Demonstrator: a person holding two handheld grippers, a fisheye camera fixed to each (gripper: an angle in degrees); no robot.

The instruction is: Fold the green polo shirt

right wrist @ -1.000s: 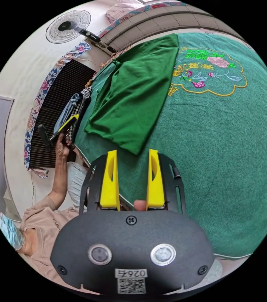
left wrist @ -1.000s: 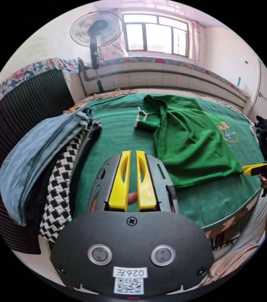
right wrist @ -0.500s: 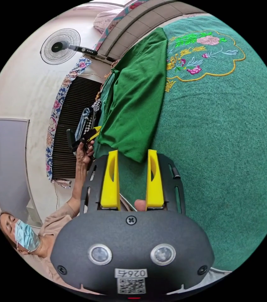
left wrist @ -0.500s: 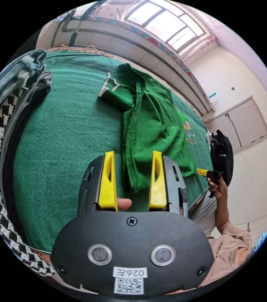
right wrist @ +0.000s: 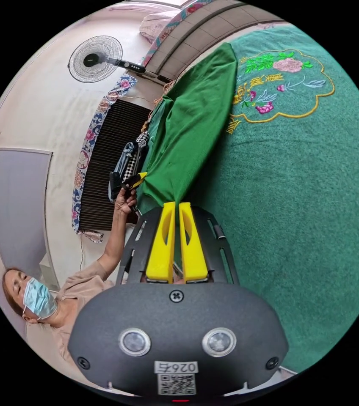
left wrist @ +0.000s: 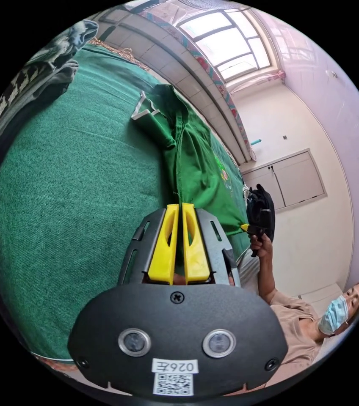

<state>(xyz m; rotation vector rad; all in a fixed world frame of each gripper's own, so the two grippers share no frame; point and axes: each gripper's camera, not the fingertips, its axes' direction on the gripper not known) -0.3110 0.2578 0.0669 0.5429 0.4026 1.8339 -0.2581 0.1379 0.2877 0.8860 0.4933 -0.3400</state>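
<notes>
Both hand-held grippers pinch the green polo shirt's [left wrist: 196,165] hem corners at near edge of bed [left wrist: 69,177]: left [left wrist: 178,237], right [right wrist: 175,237].

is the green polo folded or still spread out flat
Partly folded: the green polo shirt lies as a narrow lengthwise strip on the green cover, one sleeve sticking out, each hand-held gripper shut on a hem corner.
</notes>
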